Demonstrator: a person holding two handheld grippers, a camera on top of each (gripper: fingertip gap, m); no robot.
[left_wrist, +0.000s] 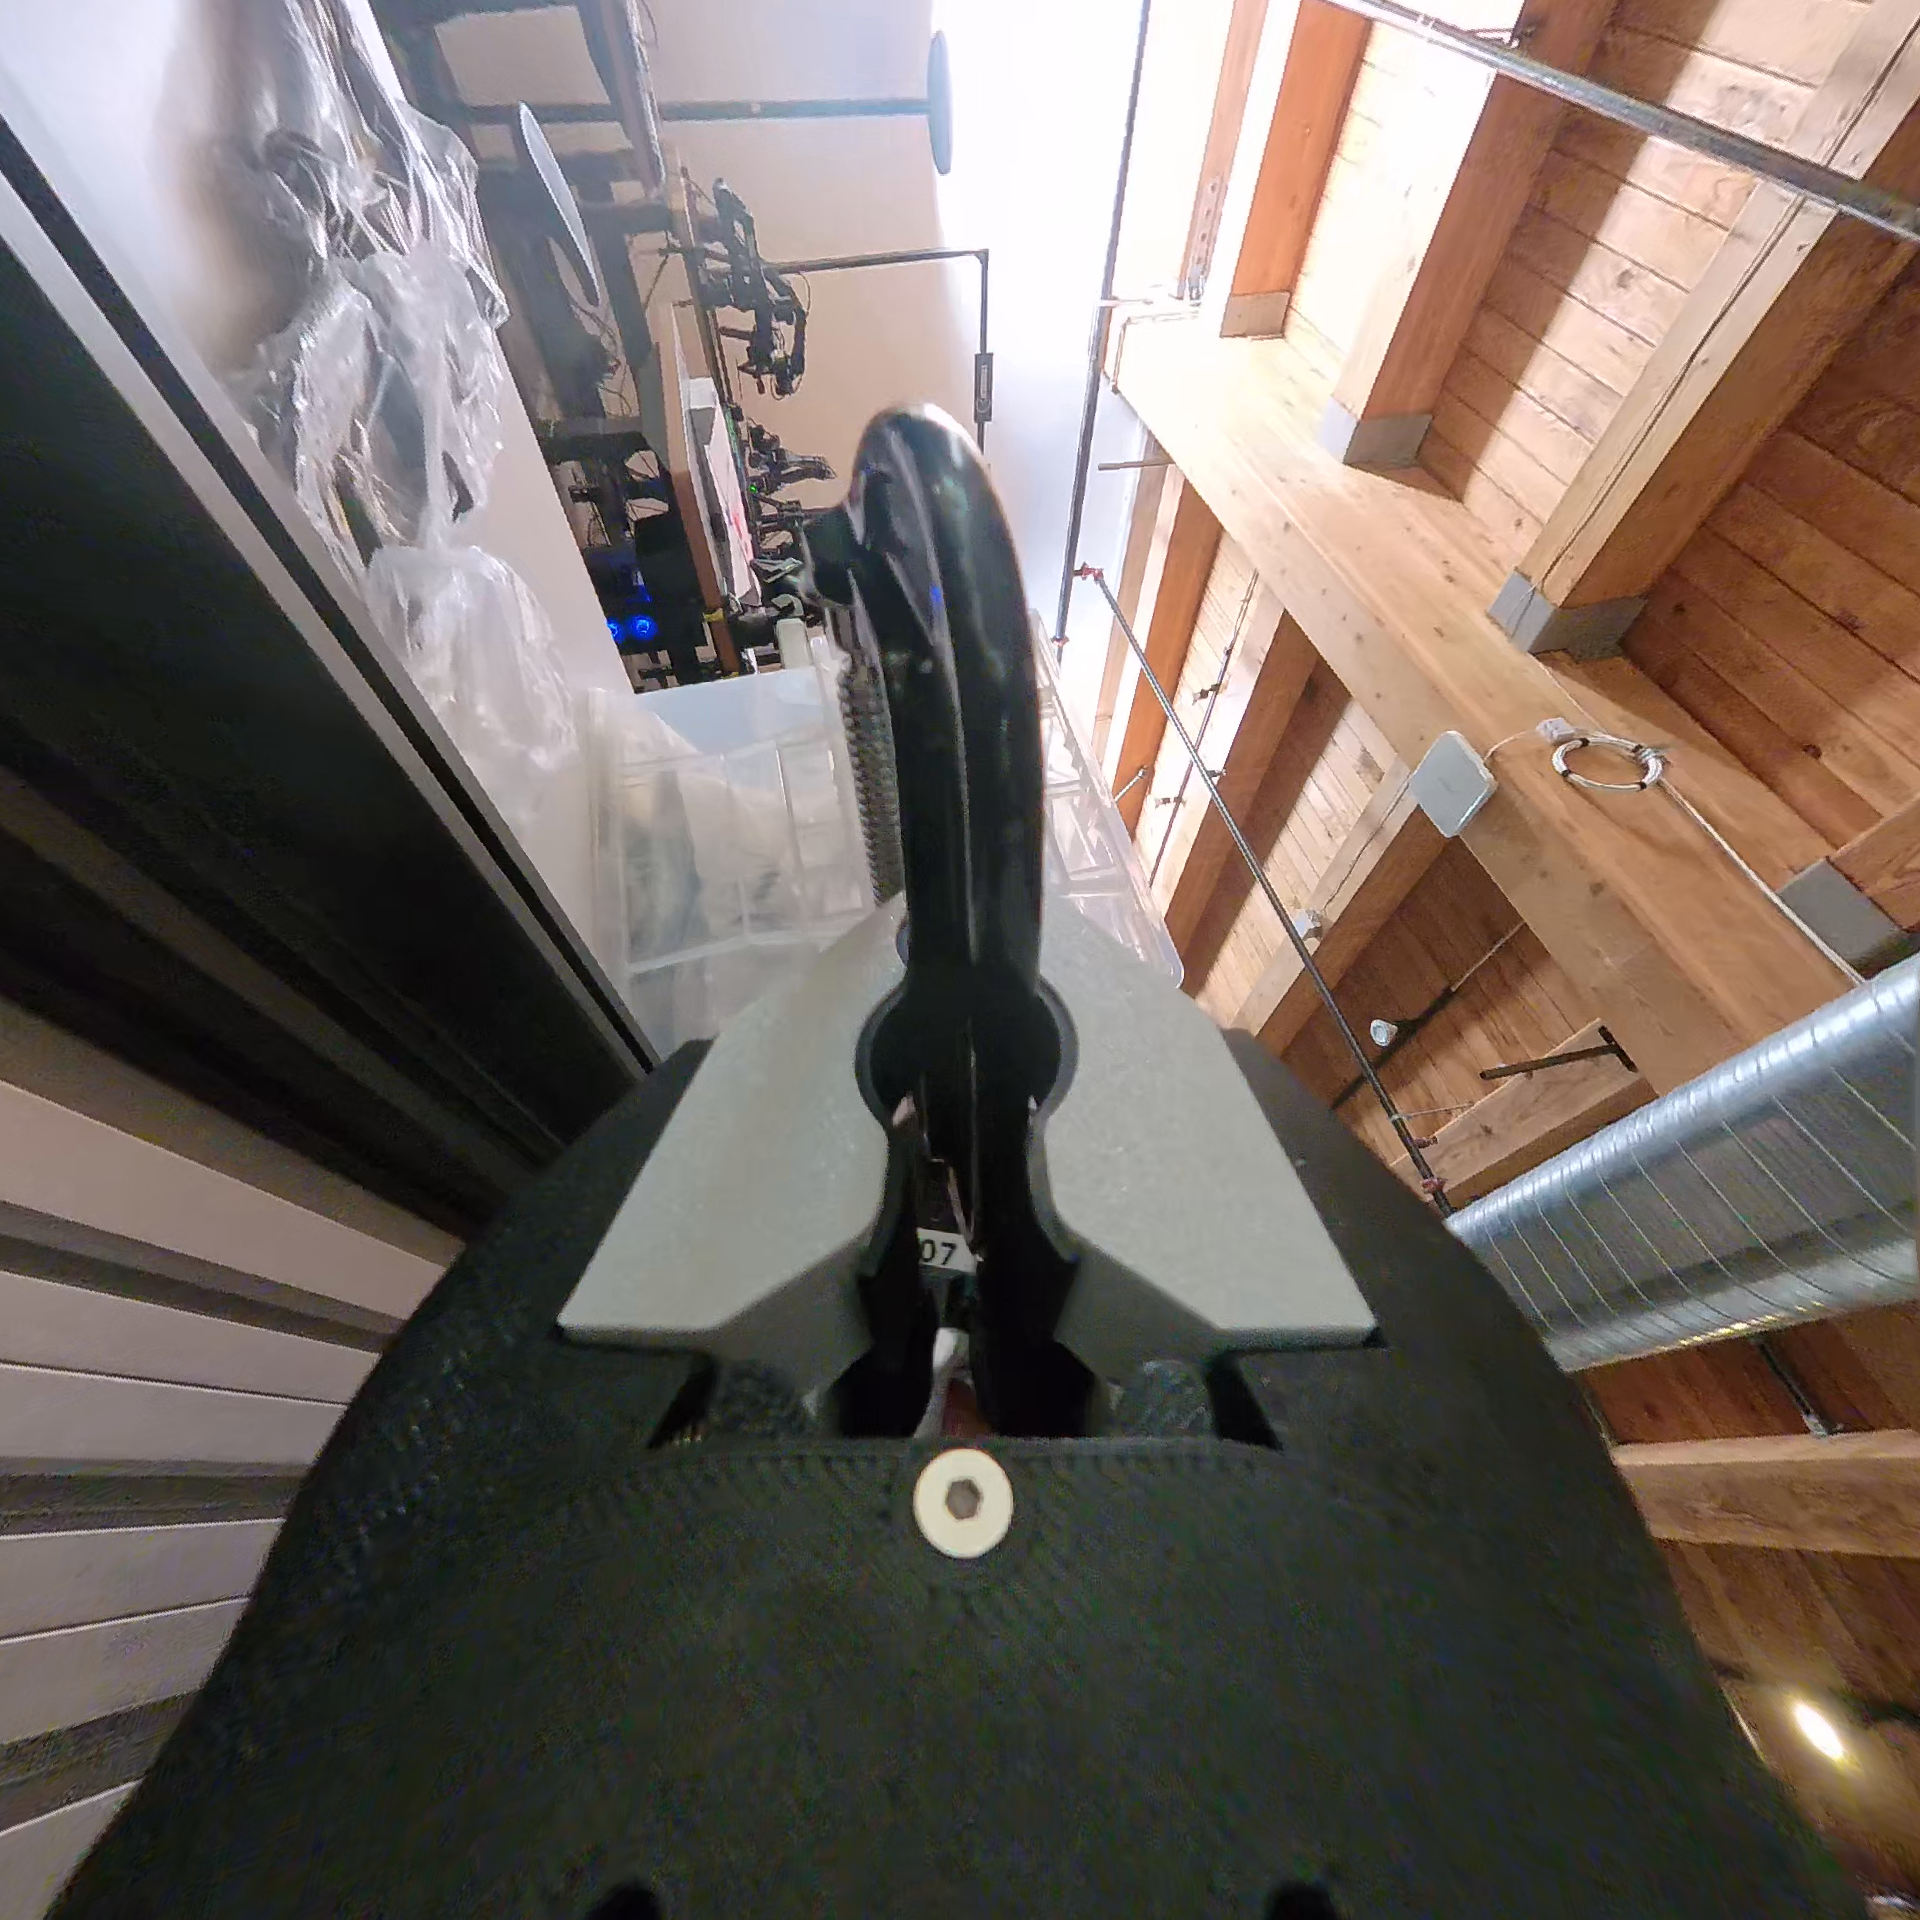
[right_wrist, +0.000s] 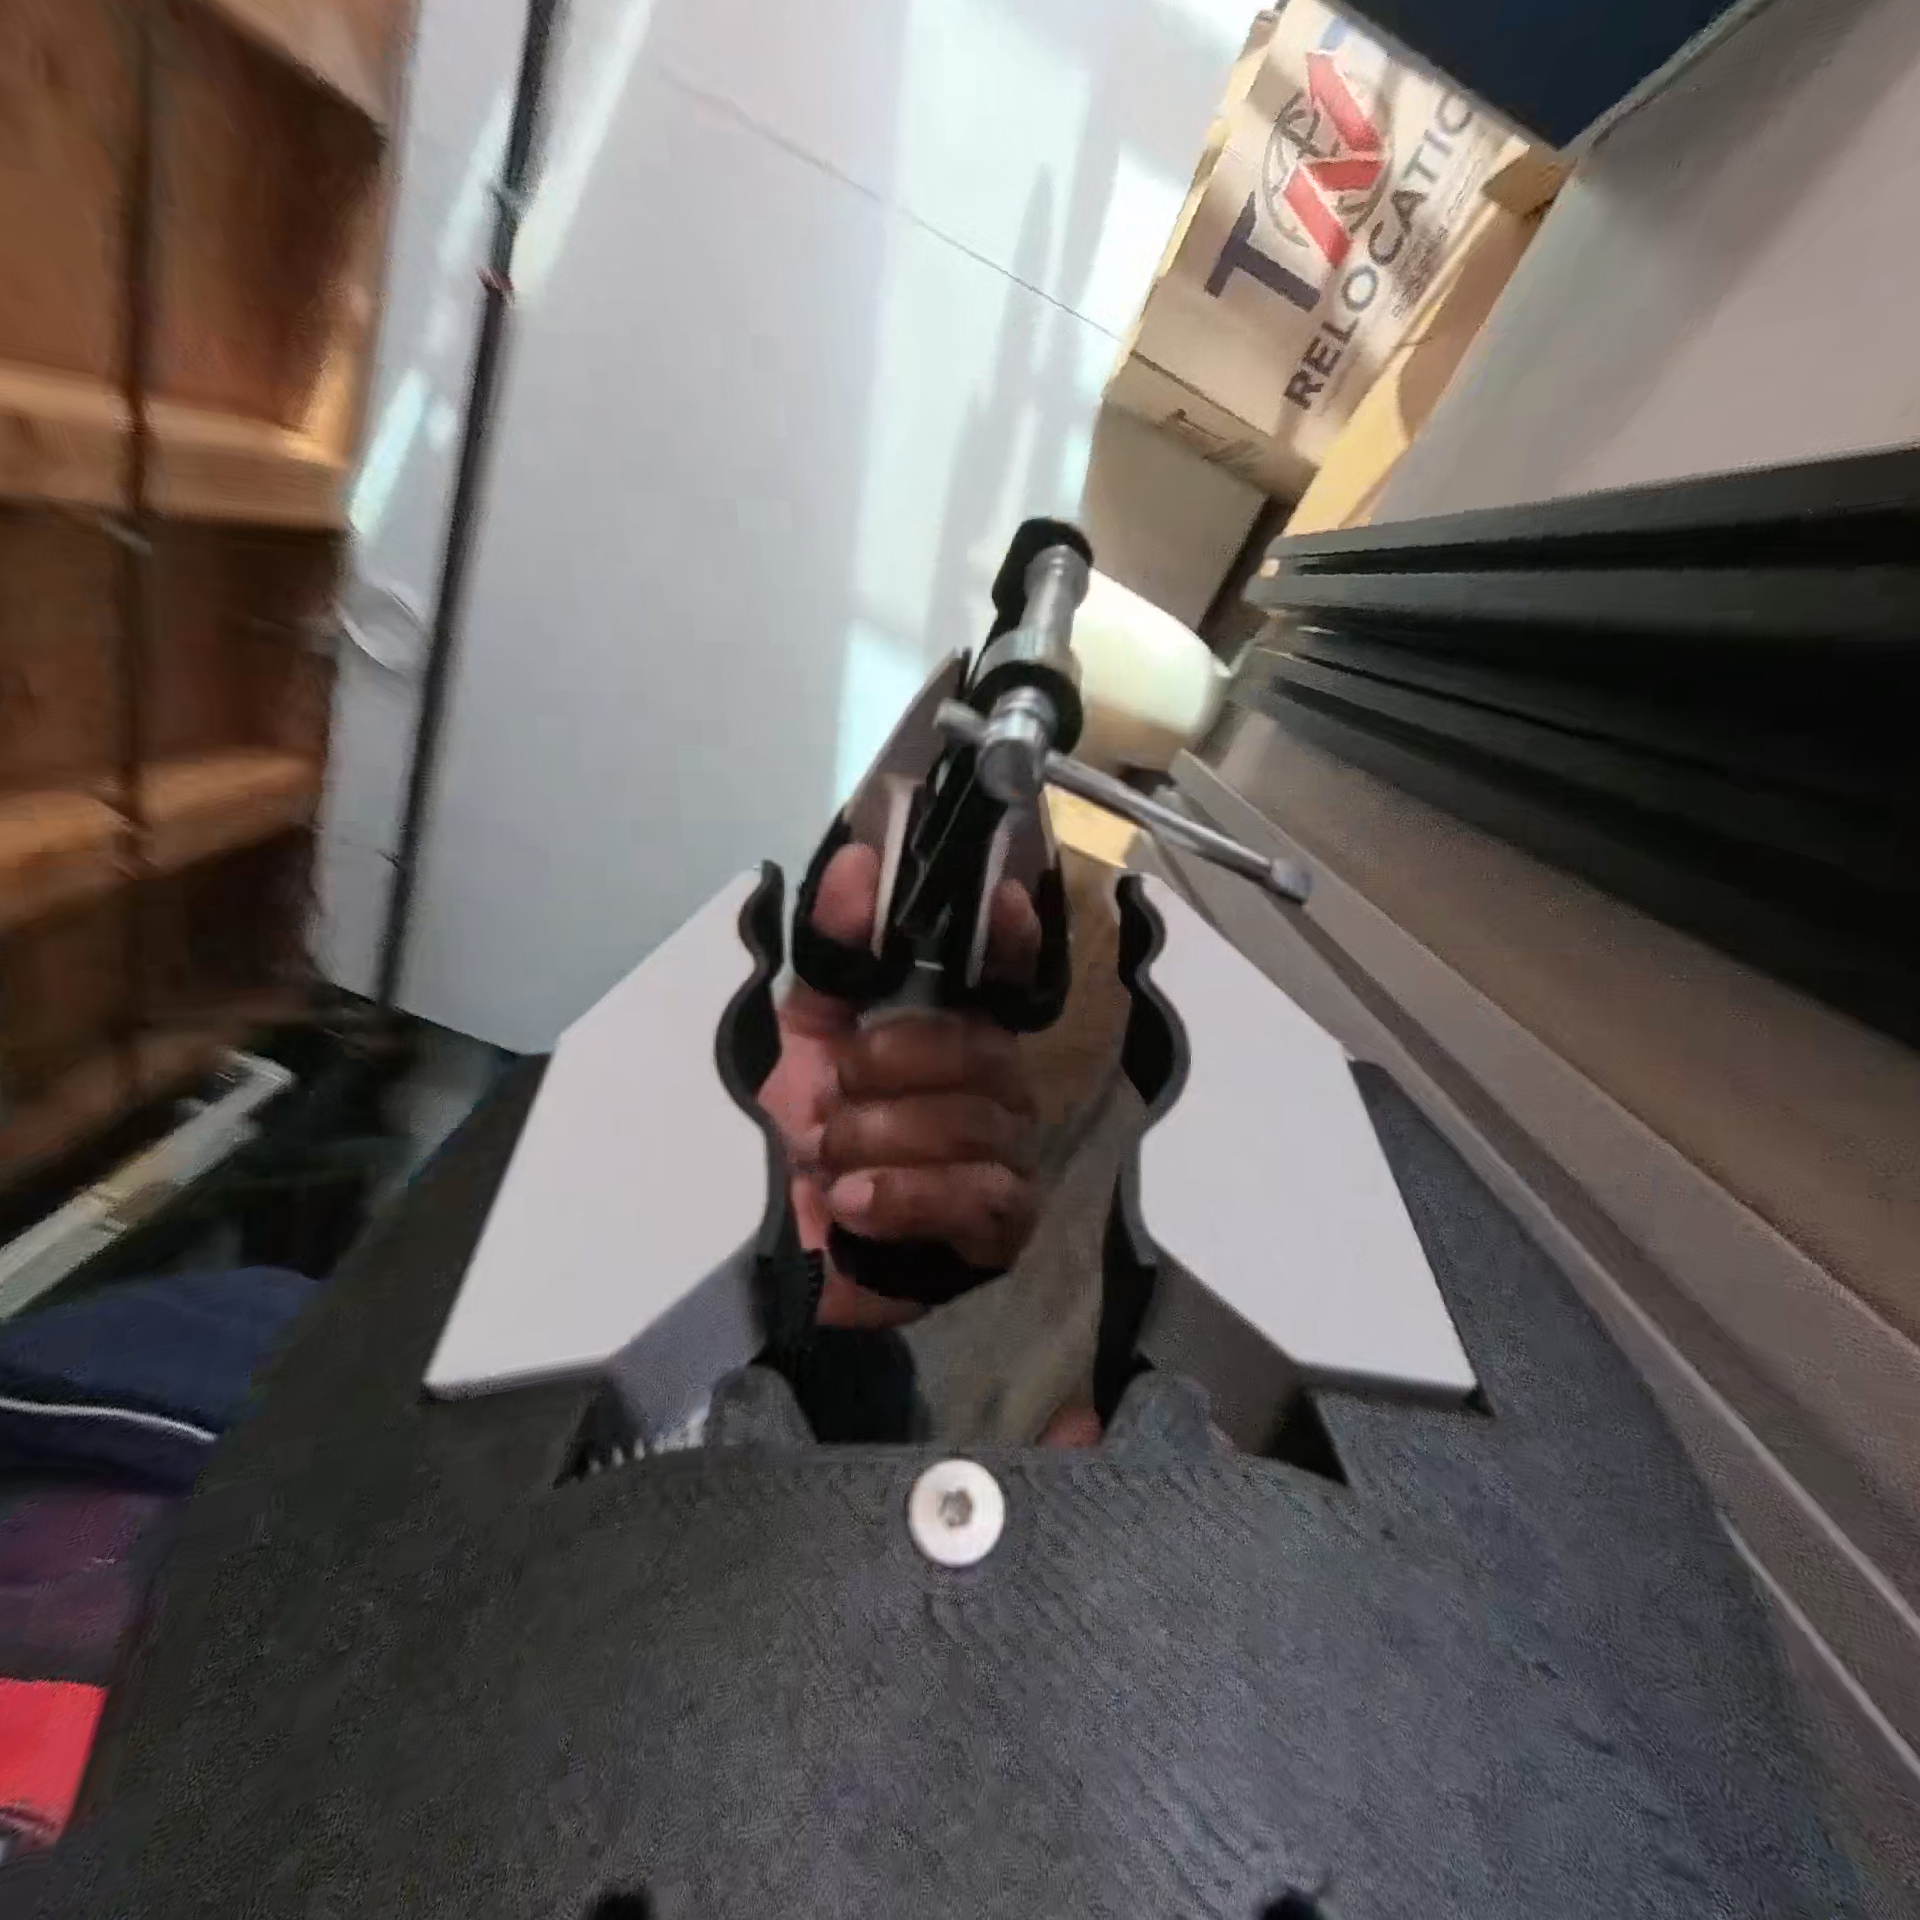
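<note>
Your left gripper (left_wrist: 961, 997) was clamped almost shut on a black curved handle (left_wrist: 956, 675) that rose toward twelve o'clock. Your right gripper (right_wrist: 948, 904) stood partly open and empty. Beyond it at twelve o'clock, a hand (right_wrist: 914, 1132) gripped a metal screw clamp (right_wrist: 1023, 717).

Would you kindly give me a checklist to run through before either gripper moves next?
1. Left gripper shut on the black curved tool: ok.
2. Right gripper open, nothing clamped: ok.
3. Hand wrapped around the screw clamp: ok.
4. Right gripper clear of that hand: cannot tell, depth is unclear.
5. Right wrist view sharp: not ok, blurred.
</note>
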